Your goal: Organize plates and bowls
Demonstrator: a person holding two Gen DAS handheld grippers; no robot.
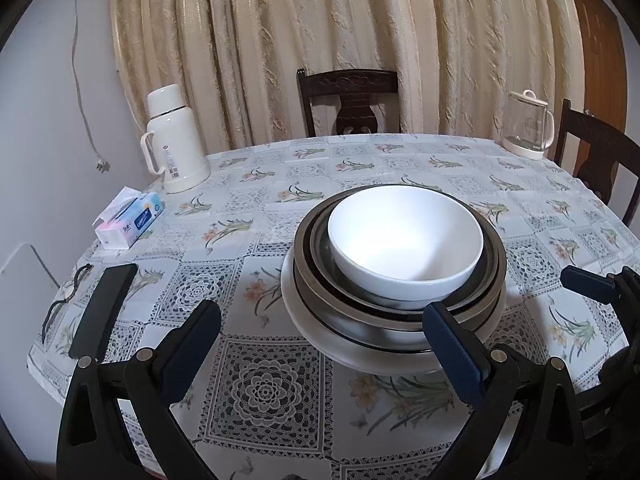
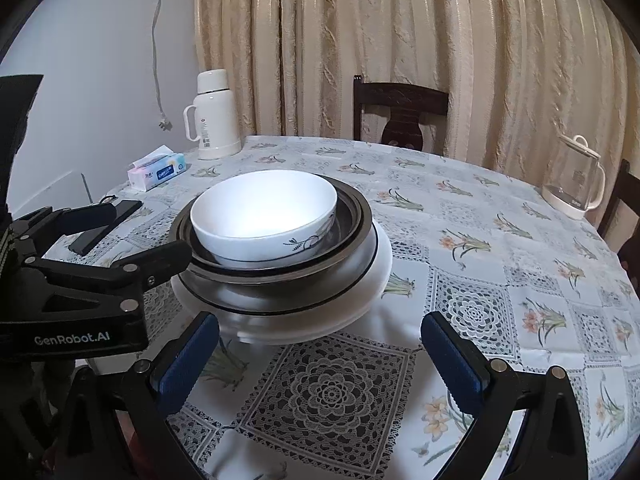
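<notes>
Cream curtains (image 1: 320, 40) hang behind a round tabletop (image 1: 360, 160) covered with a flowered, lace-patterned cloth, with dark chairs (image 1: 348, 100) pushed in at the far side. Near the front middle of it stands the stack: a white bowl (image 1: 404, 236) nested in metal bowls (image 1: 400, 304), which sit on white plates (image 1: 320, 320). Widest at the bottom and smallest on top, the pile looks made to sit steady and take little room. I see no other dish on the cloth, so the sorting looks about done.

Left gripper (image 1: 320, 344) hangs just before the stack with its jaws spread wide and nothing between them; its right finger lies against the near rim as seen from its own camera, though touch cannot be told. Right gripper (image 2: 320, 354) sits near the stack's front right, jaws likewise apart and empty.

Off to the sides, clear of the work, are a white flask (image 1: 176, 144), a tissue pack (image 1: 132, 220), a black remote (image 1: 104, 312) and a glass kettle (image 1: 528, 124)
</notes>
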